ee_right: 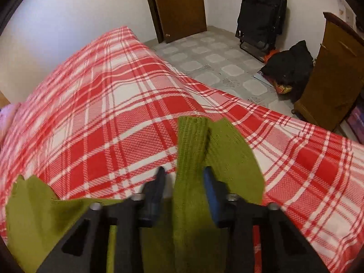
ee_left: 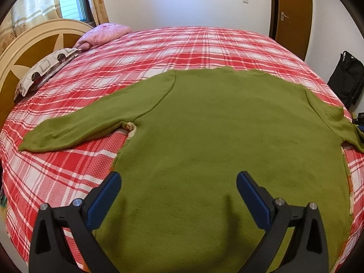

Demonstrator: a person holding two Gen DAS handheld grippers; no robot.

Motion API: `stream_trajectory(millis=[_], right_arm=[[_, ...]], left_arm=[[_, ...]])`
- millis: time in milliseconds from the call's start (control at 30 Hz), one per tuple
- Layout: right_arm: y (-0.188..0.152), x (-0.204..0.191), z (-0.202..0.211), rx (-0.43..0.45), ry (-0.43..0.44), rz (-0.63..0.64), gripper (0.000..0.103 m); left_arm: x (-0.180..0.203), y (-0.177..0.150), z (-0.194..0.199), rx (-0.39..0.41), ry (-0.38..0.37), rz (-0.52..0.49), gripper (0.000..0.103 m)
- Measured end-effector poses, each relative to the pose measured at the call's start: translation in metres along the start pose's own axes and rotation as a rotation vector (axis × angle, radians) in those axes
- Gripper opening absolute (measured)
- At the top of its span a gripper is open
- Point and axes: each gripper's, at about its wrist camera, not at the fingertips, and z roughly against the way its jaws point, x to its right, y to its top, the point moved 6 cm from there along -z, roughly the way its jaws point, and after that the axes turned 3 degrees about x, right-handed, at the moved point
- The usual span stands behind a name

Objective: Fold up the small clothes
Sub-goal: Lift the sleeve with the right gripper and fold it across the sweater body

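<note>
A green knit sweater (ee_left: 227,136) lies flat on the red plaid bed (ee_left: 182,45), its left sleeve (ee_left: 79,127) stretched out to the left and its right sleeve (ee_left: 336,120) reaching the bed's right edge. My left gripper (ee_left: 178,182) is open and empty, hovering over the sweater's lower body. In the right wrist view my right gripper (ee_right: 184,177) has the sweater's ribbed sleeve cuff (ee_right: 191,150) between its blue pads; the jaws stand partly apart around it. More green cloth (ee_right: 38,209) hangs at the lower left.
Pillows (ee_left: 45,68) and a pink quilt (ee_left: 104,31) lie by the headboard at the far left. A brown door (ee_right: 179,6), a black folded chair (ee_right: 261,16), dark bags (ee_right: 289,66) and a wooden cabinet (ee_right: 329,72) stand on the tiled floor beyond the bed.
</note>
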Motion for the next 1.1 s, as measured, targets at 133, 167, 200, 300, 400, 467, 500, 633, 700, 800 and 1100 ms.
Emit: stream_trajectory(millis=[133,167,200,300,400,467,500,633,700,800,1100], right_arm=[[0.0,0.015,0.012,0.001,0.084,-0.088,0.005],[-0.001,0.019,0.02,0.017,0.108,-0.105,0.005],[0.0,0.019,0.028,0.031,0.137,-0.12,0.005],[0.003,0.017,0.063,0.082,0.24,-0.181,0.005],[0.007,-0.007,0.112,0.157,0.311,-0.138,0.005],[0.007,-0.029,0.139,0.189,0.356,-0.103,0.005],[0.007,-0.039,0.151,0.201,0.379,-0.089,0.005],[-0.003,-0.099,0.194,0.211,0.517,-0.039,0.005],[-0.012,-0.135,0.21,0.211,0.567,0.016,0.005],[-0.031,-0.194,0.23,0.188,0.659,0.088,0.005],[-0.127,-0.359,0.213,0.042,0.831,0.275,0.005]], left_arm=[[0.0,-0.002,0.002,0.001,-0.013,0.007,0.103],[-0.001,-0.002,0.003,0.005,-0.015,0.007,0.103],[-0.001,-0.001,0.005,0.01,-0.016,0.007,0.103],[-0.004,0.001,0.01,0.028,-0.019,0.011,0.103],[-0.007,0.001,0.012,0.036,-0.028,0.021,0.103],[-0.009,0.002,0.014,0.04,-0.041,0.036,0.103],[-0.011,0.002,0.016,0.045,-0.045,0.043,0.103],[-0.017,0.003,0.025,0.069,-0.055,0.051,0.103],[-0.025,0.003,0.029,0.088,-0.048,0.061,0.103],[-0.038,0.004,0.032,0.101,-0.041,0.088,0.103],[-0.089,0.0,0.033,0.131,0.038,0.151,0.103]])
